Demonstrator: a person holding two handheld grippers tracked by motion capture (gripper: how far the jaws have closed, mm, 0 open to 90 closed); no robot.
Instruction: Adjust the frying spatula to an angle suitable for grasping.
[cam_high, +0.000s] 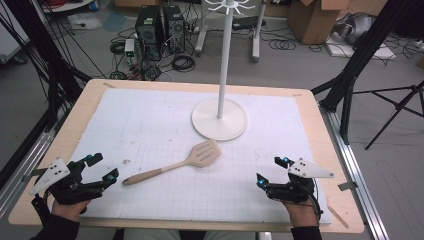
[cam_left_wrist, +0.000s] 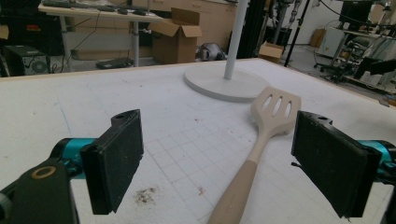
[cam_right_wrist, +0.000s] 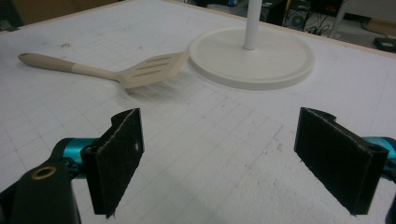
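Both grippers sit by the table's (cam_high: 60, 130) near edge in the high view, the left gripper (cam_high: 102, 167) at the near-left corner, the right gripper (cam_high: 272, 171) toward the near-right, each with jaws spread and empty. One beige spatula (cam_high: 172, 164) lies flat between them, nearer the left, handle toward the near-left, slotted blade toward the one white stand (cam_high: 220, 117). From the left gripper view, its handle runs up between the parted jaws. From the right gripper view, the spatula (cam_right_wrist: 107, 68) lies well beyond the released jaws.
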